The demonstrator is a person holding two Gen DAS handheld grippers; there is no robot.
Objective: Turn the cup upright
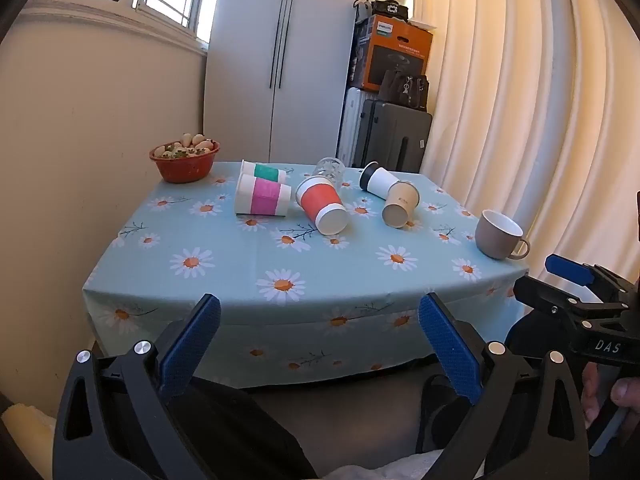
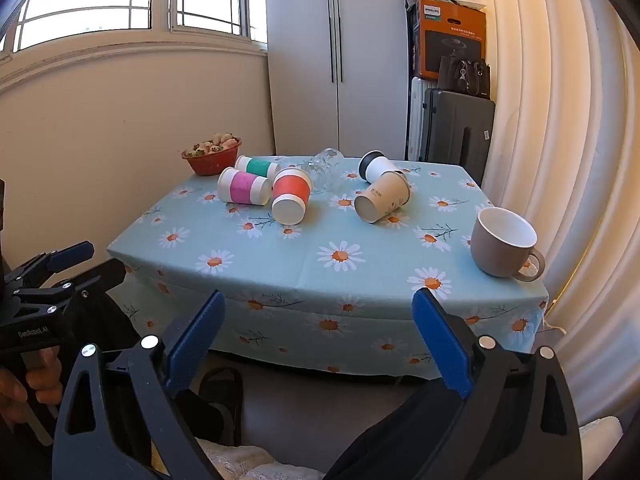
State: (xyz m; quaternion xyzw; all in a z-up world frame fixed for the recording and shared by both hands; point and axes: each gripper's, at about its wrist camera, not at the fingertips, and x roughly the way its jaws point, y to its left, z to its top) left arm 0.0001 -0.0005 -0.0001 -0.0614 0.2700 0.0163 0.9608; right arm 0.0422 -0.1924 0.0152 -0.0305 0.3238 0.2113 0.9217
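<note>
Sunlit curtains (image 2: 540,80), white wardrobe (image 2: 340,60) (perhaps laminate), window (image 2: 120,0).

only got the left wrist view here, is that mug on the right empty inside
observer: the right wrist view looks down into the mug: white inside, nothing showing in it.
operator: any print on the beige cup
observer: yes, the beige cup has small dark text and a leafy sprig on its side.
operator: right tongs open or shut
observer: the right tongs are wide open, holding nothing, short of the table.
</note>
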